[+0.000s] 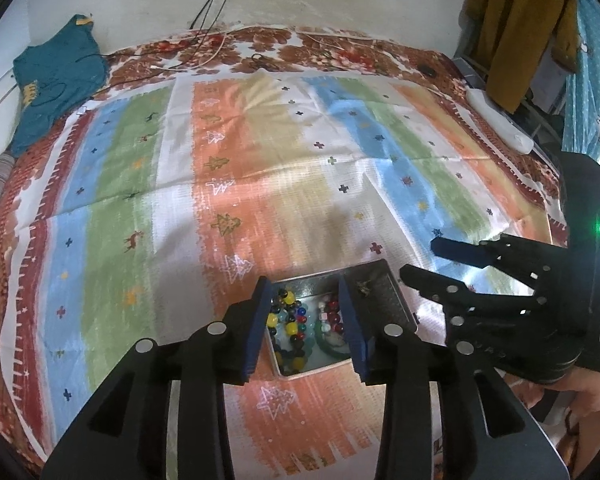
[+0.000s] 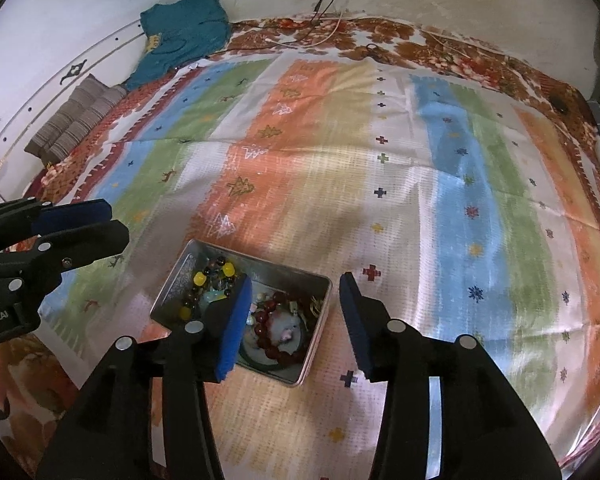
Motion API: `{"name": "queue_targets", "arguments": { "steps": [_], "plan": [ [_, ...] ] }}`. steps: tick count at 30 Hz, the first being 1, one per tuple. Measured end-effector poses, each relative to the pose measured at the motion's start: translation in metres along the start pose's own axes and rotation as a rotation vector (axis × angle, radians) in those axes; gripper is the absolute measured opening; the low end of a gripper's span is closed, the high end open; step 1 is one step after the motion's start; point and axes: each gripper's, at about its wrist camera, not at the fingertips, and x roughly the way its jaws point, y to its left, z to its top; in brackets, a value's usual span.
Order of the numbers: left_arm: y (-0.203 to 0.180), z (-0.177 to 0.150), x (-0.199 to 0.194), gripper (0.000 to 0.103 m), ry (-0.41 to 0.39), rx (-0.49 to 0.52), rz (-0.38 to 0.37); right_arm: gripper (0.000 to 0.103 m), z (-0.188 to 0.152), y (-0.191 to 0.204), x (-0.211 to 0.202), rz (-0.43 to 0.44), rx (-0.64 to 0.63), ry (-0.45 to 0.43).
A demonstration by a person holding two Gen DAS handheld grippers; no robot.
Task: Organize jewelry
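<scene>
Metal tin (image 2: 318, 320) full of bead bracelets (image 2: 278, 330) sits on the bed's striped cloth (image 2: 380, 200). Left gripper (image 1: 306, 326) and right gripper (image 2: 296, 326) both released, empty. I'd go for 1 strand, pinching low.

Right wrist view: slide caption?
Open right gripper above tin of beads on striped cloth.

Tin (image 2: 168, 292) partly hidden by hand-held gripper fingers (image 2: 232, 328); beads blurred

A home bedroom: striped bedspread (image 2: 340, 168), folded blankets (image 2: 72, 120), hanging mustard garment (image 1: 520, 24).
</scene>
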Motion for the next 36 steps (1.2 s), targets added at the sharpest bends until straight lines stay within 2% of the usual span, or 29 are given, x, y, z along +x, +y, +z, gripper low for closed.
{"name": "queue_targets", "arguments": {
  "steps": [3,11,13,25,31,33,36],
  "plan": [
    [0.0,-0.006,-0.006,0.041,-0.009,-0.004,0.0,0.048,-0.004,-0.002,-0.01,-0.03,0.009,-0.028],
    [0.001,-0.025,-0.026,0.055,-0.05,-0.002,0.008,0.06,-0.021,0.0,-0.035,-0.013,0.021,-0.076],
    [0.001,-0.029,-0.03,0.059,-0.059,-0.004,0.008,0.066,-0.025,0.003,-0.041,-0.014,0.011,-0.091],
    [-0.002,-0.048,-0.048,0.076,-0.109,-0.011,0.009,0.079,-0.045,0.016,-0.064,-0.01,-0.039,-0.145],
    [-0.003,-0.055,-0.055,0.089,-0.136,-0.003,0.005,0.087,-0.051,0.022,-0.074,-0.017,-0.062,-0.17],
    [-0.004,-0.058,-0.057,0.097,-0.153,0.009,0.001,0.089,-0.053,0.024,-0.076,-0.023,-0.067,-0.18],
    [-0.007,-0.061,-0.061,0.097,-0.175,0.022,0.013,0.091,-0.054,0.024,-0.081,-0.02,-0.064,-0.2]
  ]
}}
